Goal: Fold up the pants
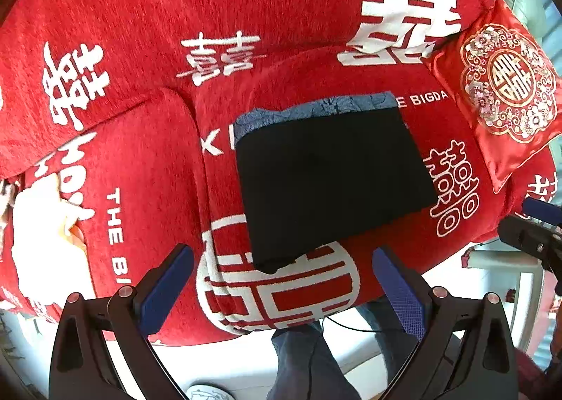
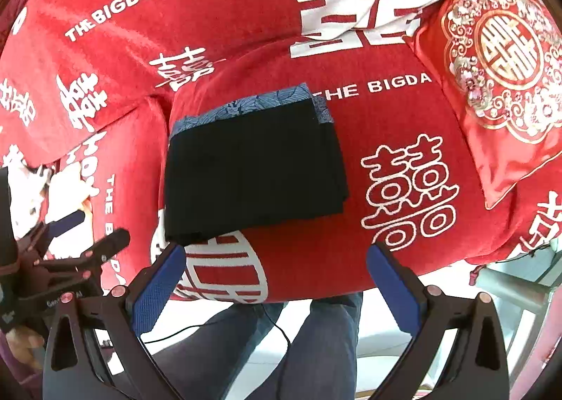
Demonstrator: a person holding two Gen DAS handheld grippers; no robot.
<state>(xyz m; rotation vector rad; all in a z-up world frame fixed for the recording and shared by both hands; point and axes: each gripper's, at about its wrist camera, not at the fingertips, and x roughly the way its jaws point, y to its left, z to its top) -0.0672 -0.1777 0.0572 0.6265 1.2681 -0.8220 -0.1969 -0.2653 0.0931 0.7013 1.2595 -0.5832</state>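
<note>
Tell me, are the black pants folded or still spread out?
Folded. The black pants lie as one compact rectangle on the red sofa cover, with stacked layer edges showing at the right side.

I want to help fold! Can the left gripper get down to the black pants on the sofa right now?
Probably yes. The left gripper is open and empty, hanging just above the near edge of the folded black pants. Nothing lies between them, and the right gripper is open off to the side.
</note>
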